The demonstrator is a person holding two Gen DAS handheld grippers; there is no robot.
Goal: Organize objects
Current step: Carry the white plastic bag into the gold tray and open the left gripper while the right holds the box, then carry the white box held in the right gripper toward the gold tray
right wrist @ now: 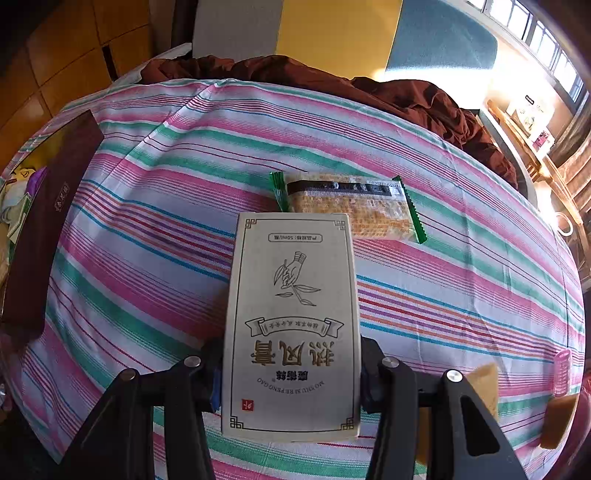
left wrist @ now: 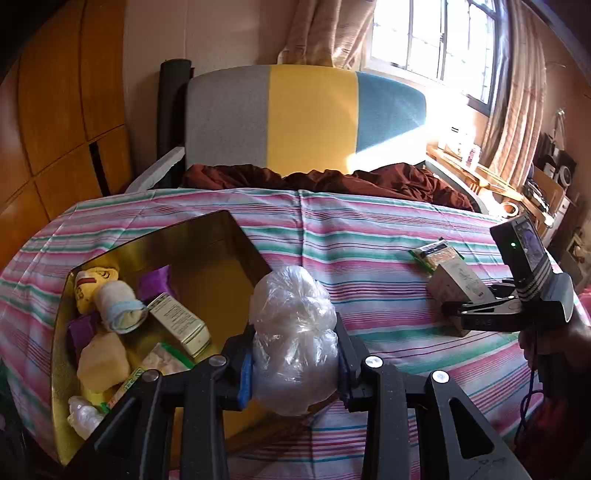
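Overhead-lit, striped bedsheet [left wrist: 369, 229], sunlit window [left wrist: 436, 33]

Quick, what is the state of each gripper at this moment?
Left gripper: closed on the clear plastic bag.
Right gripper: closed on the white carton.

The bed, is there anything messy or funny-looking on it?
Only a little: a snack packet lies loose and crooked on the striped sheet, outside the gold-lined box, and a brown blanket is crumpled by the headboard. Nothing looks spilled or broken.

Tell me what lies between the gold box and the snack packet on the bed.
Only bare striped sheet between gold box and snack packet; both wrist views show it.
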